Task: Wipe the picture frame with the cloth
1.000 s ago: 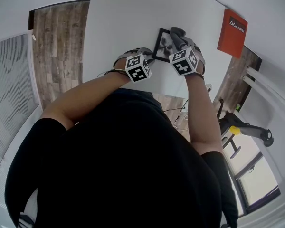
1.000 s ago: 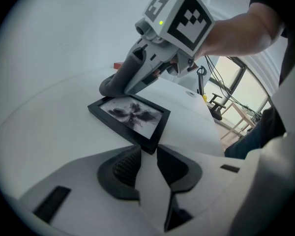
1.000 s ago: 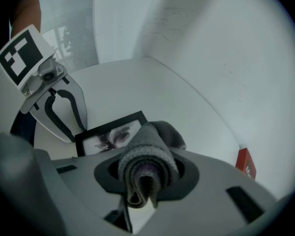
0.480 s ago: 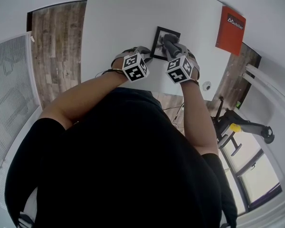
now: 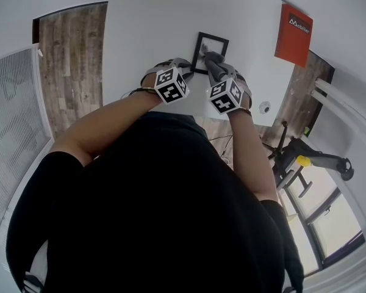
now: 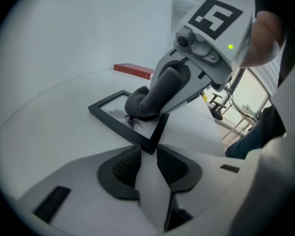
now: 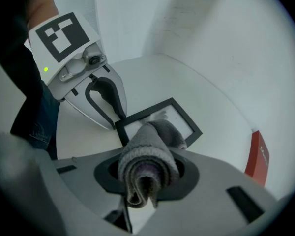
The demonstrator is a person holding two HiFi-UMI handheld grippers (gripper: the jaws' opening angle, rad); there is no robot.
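Grey cloth (image 7: pixel 148 154) sat clamped in the right hand-held gripper (image 7: pixel 145 175), pressed on the picture frame (image 7: pixel 183 118) lying flat on the worktop (image 6: pixel 54 117) — wiping seemed in hand. The left hand-held gripper (image 6: pixel 146 167), jaws narrowly apart and empty, stood at the frame's corner; next, probably a sweep across the glass.

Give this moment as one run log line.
right gripper: shut on cloth | cloth: pressed on picture frame | left gripper: jaws narrowly apart at picture frame corner

picture frame (image 7: pixel 183 118) glass partly hidden under cloth (image 7: pixel 147 156), print on it — too small to tell
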